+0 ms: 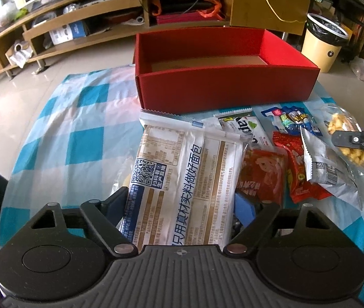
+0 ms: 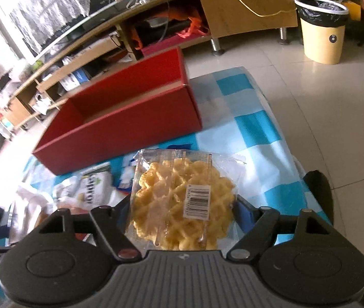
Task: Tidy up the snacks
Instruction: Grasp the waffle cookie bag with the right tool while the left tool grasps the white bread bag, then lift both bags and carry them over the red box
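An open, empty red box point(image 1: 223, 87) stands at the far side of the checkered cloth; it also shows in the right wrist view point(image 2: 120, 133). My left gripper point(image 1: 182, 205) is shut on a white bread packet point(image 1: 182, 169) with blue Chinese print. My right gripper point(image 2: 182, 205) is shut on a clear packet holding a yellow lattice waffle point(image 2: 182, 202), lifted above the cloth; that packet point(image 1: 348, 141) and a right finger point(image 1: 361, 138) show at the right edge of the left wrist view. Several snack packets lie in front of the box: red ones point(image 1: 261, 177), a silver one point(image 1: 320, 164).
The table carries a blue and white checkered cloth point(image 1: 79, 141). A white-green packet point(image 2: 94, 187) lies near the box. A long wooden TV stand point(image 1: 79, 18) runs behind. A yellow waste bin point(image 2: 323, 30) stands on the tiled floor at the right.
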Tool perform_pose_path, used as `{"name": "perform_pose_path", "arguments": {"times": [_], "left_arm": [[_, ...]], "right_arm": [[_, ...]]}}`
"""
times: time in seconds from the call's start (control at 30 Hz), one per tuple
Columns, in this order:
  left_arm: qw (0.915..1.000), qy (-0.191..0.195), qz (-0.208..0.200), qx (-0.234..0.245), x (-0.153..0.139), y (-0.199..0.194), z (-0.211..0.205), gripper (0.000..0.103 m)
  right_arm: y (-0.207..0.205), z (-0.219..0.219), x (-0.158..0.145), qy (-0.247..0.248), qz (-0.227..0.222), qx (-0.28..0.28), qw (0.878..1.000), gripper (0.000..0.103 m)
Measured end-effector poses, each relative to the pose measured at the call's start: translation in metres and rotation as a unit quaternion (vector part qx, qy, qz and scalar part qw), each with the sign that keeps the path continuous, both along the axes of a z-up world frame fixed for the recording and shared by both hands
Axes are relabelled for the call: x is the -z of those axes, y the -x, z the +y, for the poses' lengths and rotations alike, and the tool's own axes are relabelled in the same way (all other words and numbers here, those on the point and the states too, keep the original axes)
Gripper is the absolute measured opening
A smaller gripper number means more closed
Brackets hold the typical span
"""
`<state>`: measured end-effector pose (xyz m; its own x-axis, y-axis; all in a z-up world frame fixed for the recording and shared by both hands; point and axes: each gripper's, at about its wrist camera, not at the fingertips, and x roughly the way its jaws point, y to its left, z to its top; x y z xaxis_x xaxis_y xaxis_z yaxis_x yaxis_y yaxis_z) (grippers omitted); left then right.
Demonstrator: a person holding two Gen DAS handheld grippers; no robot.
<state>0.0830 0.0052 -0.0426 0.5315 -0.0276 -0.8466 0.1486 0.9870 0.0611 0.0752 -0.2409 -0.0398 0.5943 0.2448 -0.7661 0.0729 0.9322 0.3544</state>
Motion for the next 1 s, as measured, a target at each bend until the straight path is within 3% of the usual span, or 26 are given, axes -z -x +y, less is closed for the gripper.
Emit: {"name": "perform_pose_path", "arguments": {"times": [0.33,1.0], "left_arm": [[0.9996,0.01,0.01,-0.026,-0.003,0.014,0.008,0.08],[0.9992,0.037,-0.012,-0.007,-0.02,0.03,0.002,0.076]], "right_arm": [[0.02,0.011,-0.008,-0.031,-0.018,-0.023,0.999,0.074],[0.058,0.067,-0.016,-0.005,-0.029,-0.094,0.995,0.074]]}}
